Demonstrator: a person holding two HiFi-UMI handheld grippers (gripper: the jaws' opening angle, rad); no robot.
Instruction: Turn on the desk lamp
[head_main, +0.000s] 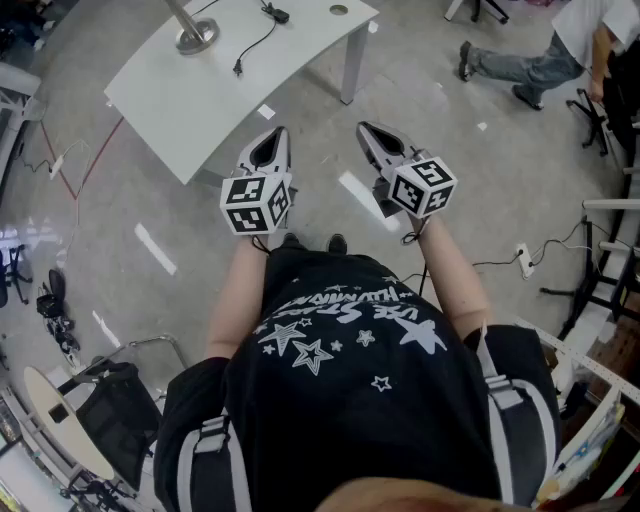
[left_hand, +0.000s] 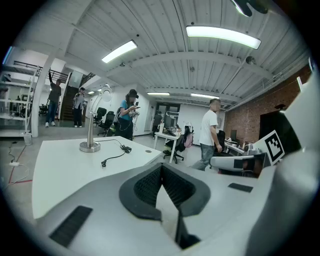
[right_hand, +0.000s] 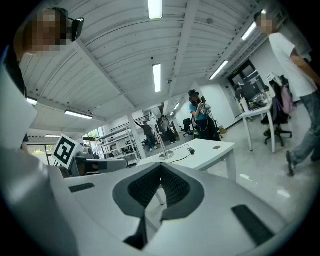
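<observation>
The desk lamp (head_main: 194, 36) stands by its round metal base and upright stem at the far left of the white table (head_main: 200, 100). Its black cable (head_main: 256, 42) trails right to an in-line switch (head_main: 277, 14). The left gripper view shows the lamp (left_hand: 90, 145) and cable (left_hand: 113, 157) well ahead on the table (left_hand: 60, 170). In the right gripper view the lamp (right_hand: 165, 154) is small and far. My left gripper (head_main: 274, 137) and right gripper (head_main: 369, 131) hover side by side short of the table's near edge, both shut and holding nothing. Seen from their own cameras, my left gripper (left_hand: 161, 170) and my right gripper (right_hand: 160, 169) are empty.
A table leg (head_main: 352, 65) stands ahead of the right gripper. A person (head_main: 545, 55) walks at the upper right near office chairs. A power strip (head_main: 523, 260) with cables lies on the floor to the right, and a black chair (head_main: 110, 415) stands at the lower left.
</observation>
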